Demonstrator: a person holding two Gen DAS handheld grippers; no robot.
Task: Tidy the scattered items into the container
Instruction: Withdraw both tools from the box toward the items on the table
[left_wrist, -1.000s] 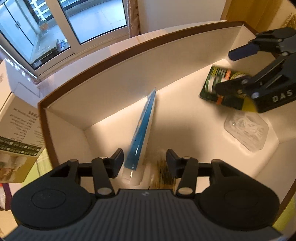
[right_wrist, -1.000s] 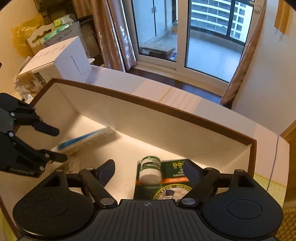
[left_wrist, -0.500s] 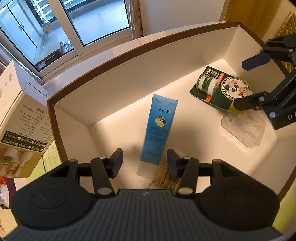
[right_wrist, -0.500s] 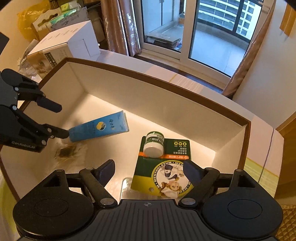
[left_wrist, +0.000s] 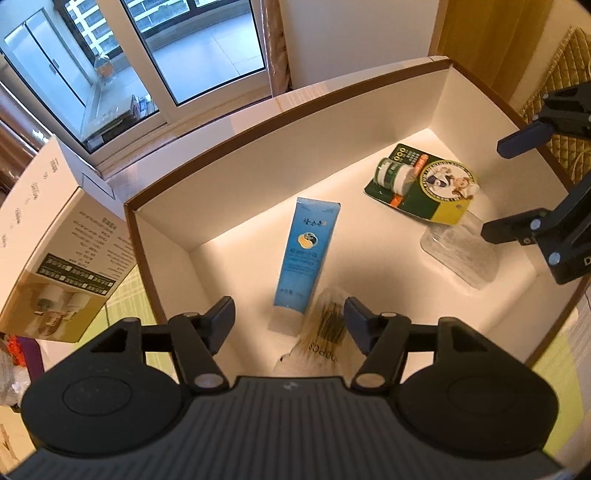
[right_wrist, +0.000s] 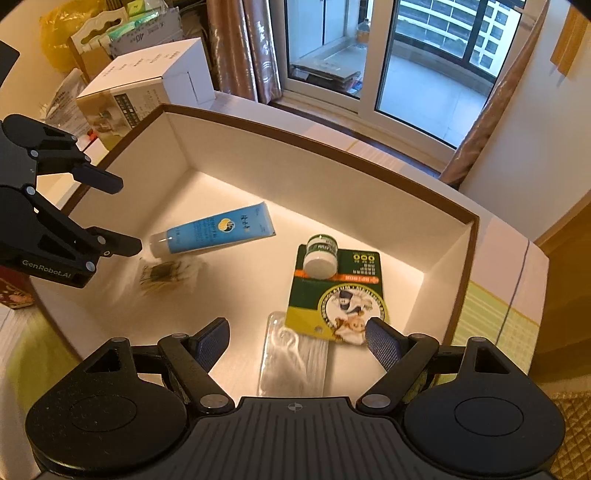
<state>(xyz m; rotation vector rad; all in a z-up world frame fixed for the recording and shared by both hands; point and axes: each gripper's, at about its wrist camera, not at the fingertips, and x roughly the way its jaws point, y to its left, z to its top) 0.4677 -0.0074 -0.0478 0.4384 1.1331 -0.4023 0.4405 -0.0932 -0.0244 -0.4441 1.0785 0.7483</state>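
Note:
A white box with a brown rim (left_wrist: 280, 122) (right_wrist: 332, 147) holds the items. A blue tube (left_wrist: 306, 251) (right_wrist: 218, 230) lies flat on its floor. A small packet of dark sticks (left_wrist: 327, 328) (right_wrist: 166, 273) lies beside the tube's cap end. A green card with a small white jar (left_wrist: 424, 184) (right_wrist: 336, 288) and a clear plastic pack (left_wrist: 458, 254) (right_wrist: 291, 362) lie at the other end. My left gripper (left_wrist: 290, 319) (right_wrist: 122, 214) is open and empty above the tube's end. My right gripper (right_wrist: 299, 339) (left_wrist: 506, 184) is open and empty above the clear pack.
A white and tan carton (left_wrist: 55, 243) (right_wrist: 144, 92) stands outside the box on the left. A window and curtains (right_wrist: 369, 55) lie beyond the far wall. A green chequered cloth (right_wrist: 491, 325) lies under the box on the right.
The blue tube has gone from standing on edge to lying flat on the box floor. Both grippers have risen and pulled back from the box, staying open.

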